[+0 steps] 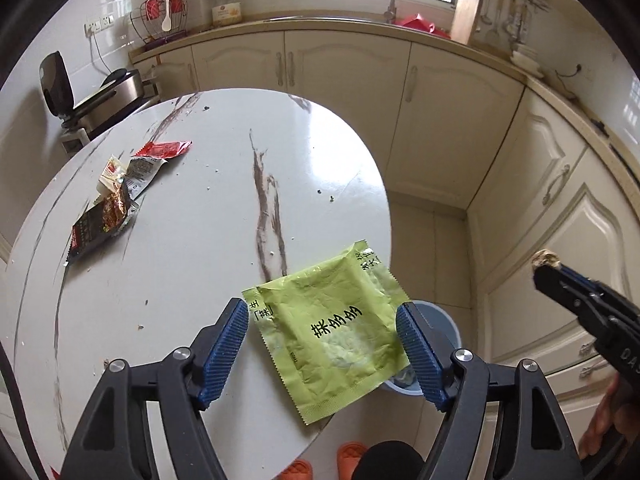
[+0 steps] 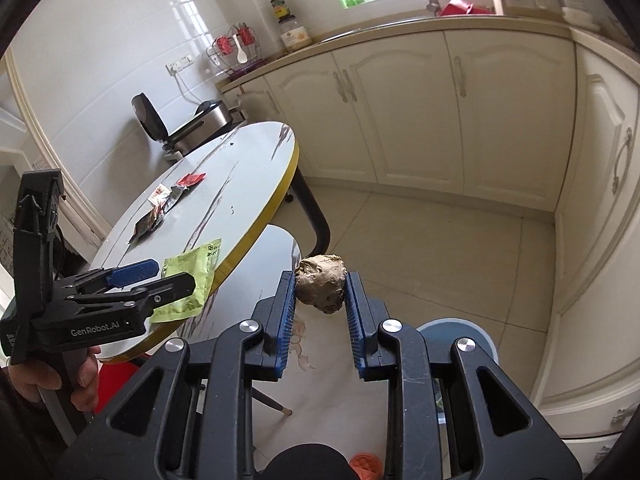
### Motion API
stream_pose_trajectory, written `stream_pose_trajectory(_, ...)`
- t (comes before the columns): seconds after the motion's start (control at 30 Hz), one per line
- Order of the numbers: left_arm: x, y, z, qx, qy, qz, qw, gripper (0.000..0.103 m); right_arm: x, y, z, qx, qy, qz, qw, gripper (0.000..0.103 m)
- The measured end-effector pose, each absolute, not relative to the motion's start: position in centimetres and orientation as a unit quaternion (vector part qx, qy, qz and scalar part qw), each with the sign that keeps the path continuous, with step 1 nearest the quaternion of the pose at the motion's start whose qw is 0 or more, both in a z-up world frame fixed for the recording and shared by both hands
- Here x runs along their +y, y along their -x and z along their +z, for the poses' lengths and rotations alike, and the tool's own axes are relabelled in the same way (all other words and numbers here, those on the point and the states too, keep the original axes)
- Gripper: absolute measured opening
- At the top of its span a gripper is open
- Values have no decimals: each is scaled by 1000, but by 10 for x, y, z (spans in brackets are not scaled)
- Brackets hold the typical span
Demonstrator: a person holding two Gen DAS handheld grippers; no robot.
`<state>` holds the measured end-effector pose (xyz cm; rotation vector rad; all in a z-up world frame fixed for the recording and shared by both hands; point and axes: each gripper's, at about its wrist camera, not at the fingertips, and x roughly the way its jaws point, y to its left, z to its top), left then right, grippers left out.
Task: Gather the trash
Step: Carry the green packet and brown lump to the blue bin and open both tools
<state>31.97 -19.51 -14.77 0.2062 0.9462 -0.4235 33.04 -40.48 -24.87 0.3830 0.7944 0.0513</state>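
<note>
While my left claw (image 1: 322, 344) stands spread, green packet (image 1: 332, 328) loose between pads; my right claw (image 2: 320, 312) pinches brown lump (image 2: 321, 283) at tips.

Count of trash, tools and bins in the kitchen

One green sachet (image 1: 332, 332) lies at the edge of the one round bench (image 1: 192, 216); a cluster of about four wrappers sits farther back: one red wrapper (image 1: 166, 148), one silver wrapper (image 1: 146, 170), one pale wrapper (image 1: 110, 174) and one dark wrapper (image 1: 96, 228). One brown lump (image 2: 322, 284) sits in one of the two tools, the right tool (image 2: 320, 316); the left tool (image 1: 322, 344) is the other. One blue bin (image 2: 460, 338) stands on the floor. Two orange slippers (image 1: 350, 454) show.
</note>
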Motion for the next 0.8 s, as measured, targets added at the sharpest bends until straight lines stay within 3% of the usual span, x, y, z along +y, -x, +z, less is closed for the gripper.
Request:
stream_pose_trajectory(0.17, -201, -333, -160, 443, -100, -202, 868, 75, -408, -329, -247, 383, -187, 20, 904, 23)
stream_pose_trajectory(0.27, -198, -330, -169, 438, -112, -206, 868, 71, -410, -330, -248, 382, -190, 18, 904, 23)
stream_pose_trajectory(0.33, -204, -327, -170, 430, -116, -221, 867, 59, -411, -331, -249, 383, -193, 17, 903, 23)
stream_pose_trajectory(0.4, -207, -324, -169, 430, -108, -244, 862, 27, -411, -330, -251, 384, -193, 16, 903, 23)
stream_pose_trajectory(0.47, -213, -323, -170, 437, -93, -269, 853, 3, -411, -331, -252, 386, -196, 17, 901, 23)
stream_pose_trajectory(0.8, -252, -316, -165, 430, -111, -299, 845, 2, -425, -329, -271, 395, -207, 2, 895, 23)
